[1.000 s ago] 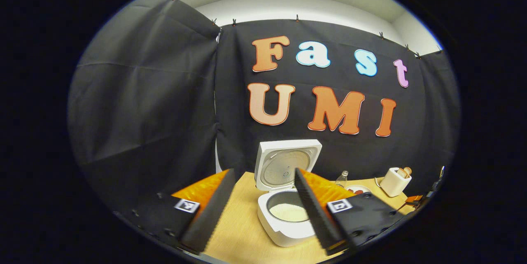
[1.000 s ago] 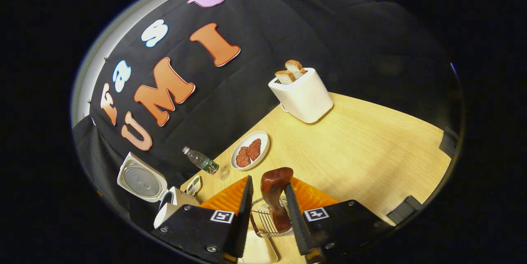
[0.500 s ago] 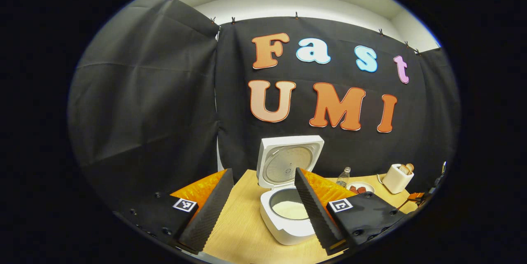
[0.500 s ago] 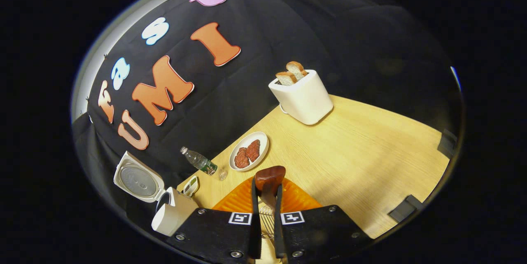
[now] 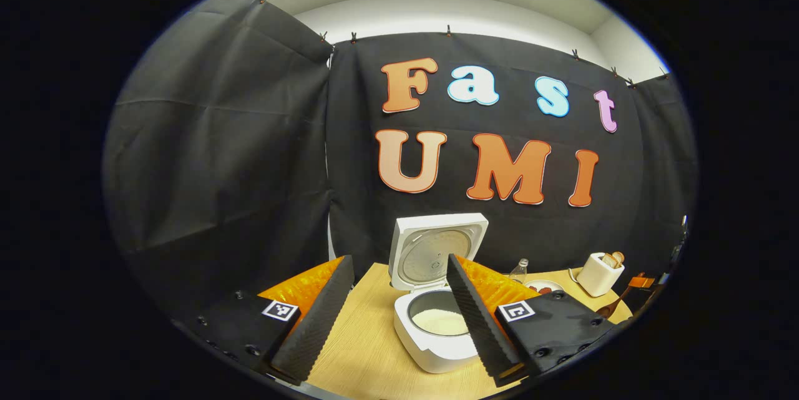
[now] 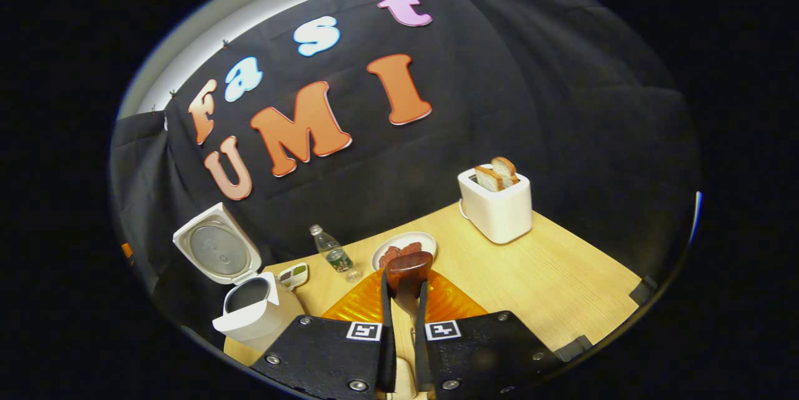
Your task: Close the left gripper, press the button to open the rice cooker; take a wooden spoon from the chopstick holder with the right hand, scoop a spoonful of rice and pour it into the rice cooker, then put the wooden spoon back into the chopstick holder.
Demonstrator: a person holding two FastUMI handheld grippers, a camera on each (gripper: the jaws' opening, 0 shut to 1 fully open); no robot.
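Lifted clear since the earlier frame, the wooden spoon (image 6: 409, 270) now rides above the table (image 6: 562, 275) in the right gripper view, the wire holder that sat beneath it gone from sight. The right gripper (image 6: 399, 300) has its fingers drawn narrow on the spoon's handle, the dark bowl standing up beyond the tips. Behind it sit a plate (image 6: 402, 245) of meat, a bottle (image 6: 331, 253) and a toaster (image 6: 496, 206); the cooker (image 6: 253, 312) stands far left, lid up.

Seen from the left gripper view, little has shifted: the left gripper (image 5: 399, 300) hangs with fingers spread wide and holds nothing, and the cooker (image 5: 434, 325) sits open just ahead, white rice in its pot. The button step looks done, and the spoon has been taken. Next, by the task, comes scooping rice, which would call for tipping the bowl down into the supply; where that supply sits cannot be told from these views.
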